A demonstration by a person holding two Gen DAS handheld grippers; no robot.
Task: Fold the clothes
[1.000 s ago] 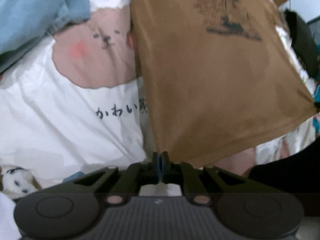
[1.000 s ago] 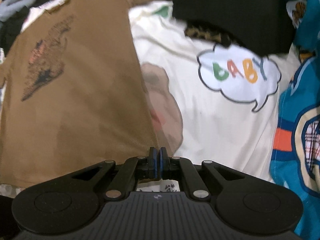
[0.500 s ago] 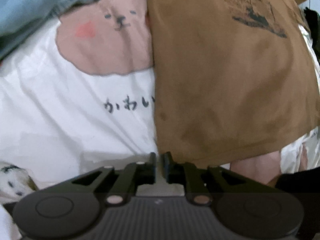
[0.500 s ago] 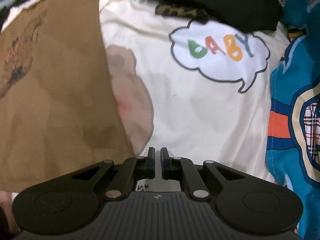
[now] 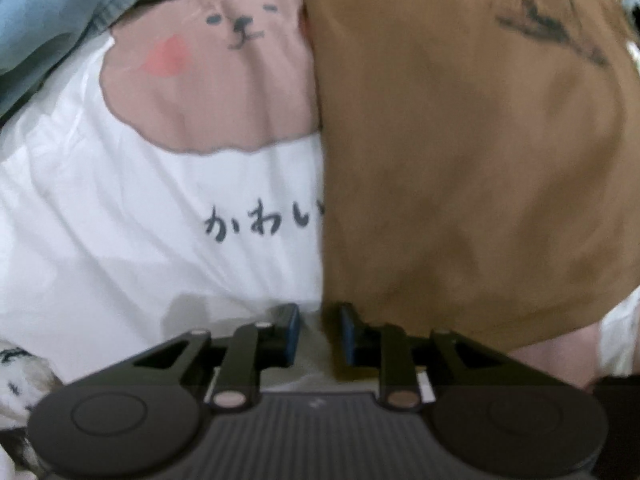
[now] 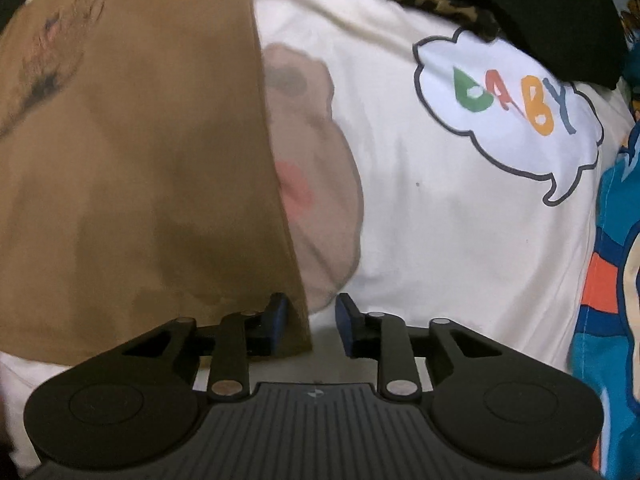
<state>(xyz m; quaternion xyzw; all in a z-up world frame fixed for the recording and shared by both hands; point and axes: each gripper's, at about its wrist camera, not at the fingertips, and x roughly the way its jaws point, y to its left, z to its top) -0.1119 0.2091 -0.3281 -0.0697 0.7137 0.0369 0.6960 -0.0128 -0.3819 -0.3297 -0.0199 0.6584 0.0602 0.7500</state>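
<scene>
A brown T-shirt (image 5: 460, 180) with a dark print lies flat on a white sheet printed with a pink bear (image 5: 208, 92). In the left wrist view my left gripper (image 5: 319, 330) is open at the shirt's near left corner, its right finger touching the hem. The same brown T-shirt (image 6: 132, 168) fills the left half of the right wrist view. There my right gripper (image 6: 311, 326) is open at the near right corner, and the hem corner lies between its fingers, not pinched.
Blue denim cloth (image 5: 68, 12) lies at the far left of the left wrist view. A black garment (image 6: 520, 4) with a leopard-print edge lies at the far right, beside a teal cartoon-print cloth (image 6: 612, 280). The sheet carries a "BABY" bubble (image 6: 508, 112).
Both grippers held the brown T-shirt's lower corners shut and lifted a second ago. They lowered it flat onto the sheet and opened, letting the corners go.
</scene>
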